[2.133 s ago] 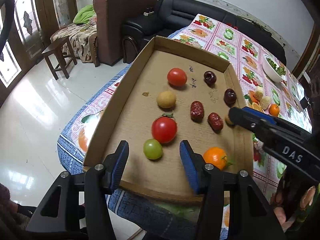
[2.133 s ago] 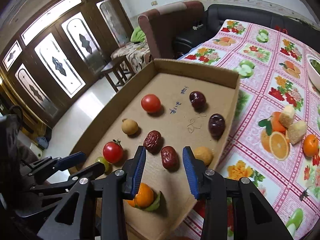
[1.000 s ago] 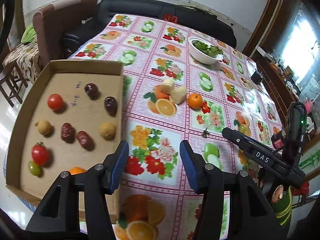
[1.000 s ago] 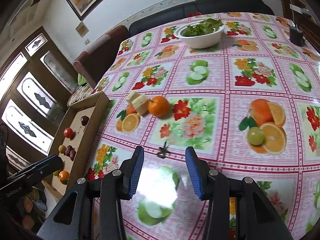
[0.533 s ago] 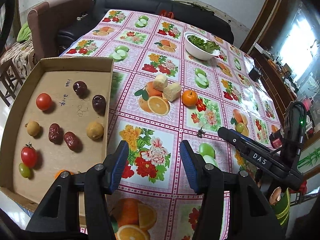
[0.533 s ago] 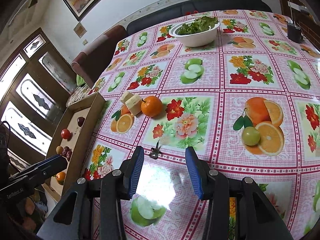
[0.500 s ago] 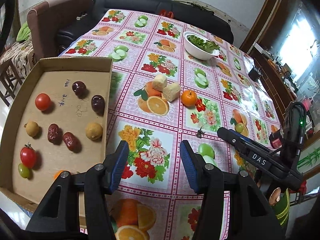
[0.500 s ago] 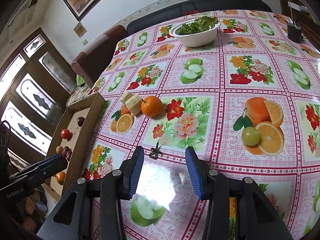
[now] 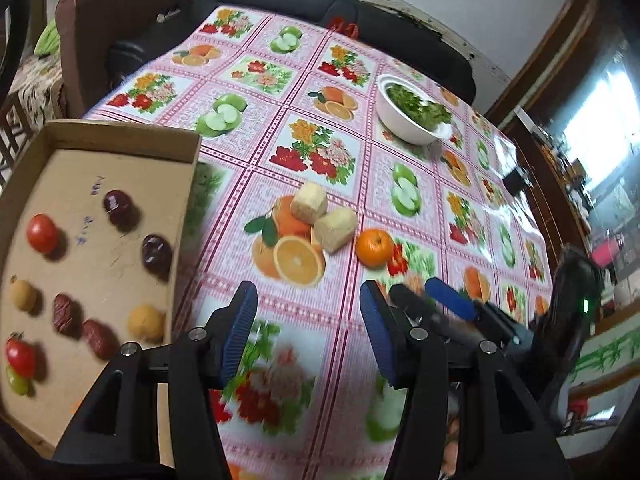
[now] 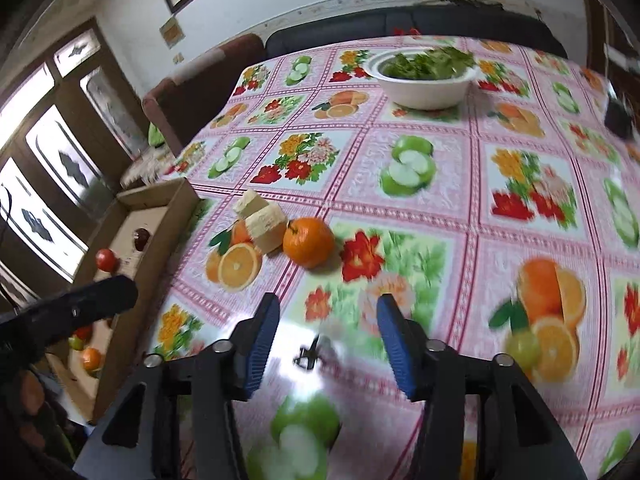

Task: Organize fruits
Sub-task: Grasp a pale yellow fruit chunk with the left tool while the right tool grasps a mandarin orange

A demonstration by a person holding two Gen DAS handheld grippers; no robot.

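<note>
From my left wrist view, my left gripper point(image 9: 306, 322) hangs over the tablecloth point(image 9: 352, 80) with its jaws spread wide and nothing between them. The loose orange point(image 9: 374, 247) sits on the cloth ahead and a little to the right of my fingertips, just beside two pale cut chunks point(image 9: 324, 216) that lie to its left. The cardboard tray point(image 9: 120, 140) with the sorted fruit lies to my left, well apart from the orange. My right gripper point(image 9: 432, 304) shows at the right, its tips reaching in toward the orange from that side.

From my right wrist view, my right gripper point(image 10: 326, 328) has just been opening, jaws apart and empty. The orange point(image 10: 308, 242) lies ahead and slightly left of the gap, touching the nearer chunk. It is round, so no axis matters; I judge that I should close in from the right, away from the chunks. Both hands look about equally near, and I cannot say which is nearer.
</note>
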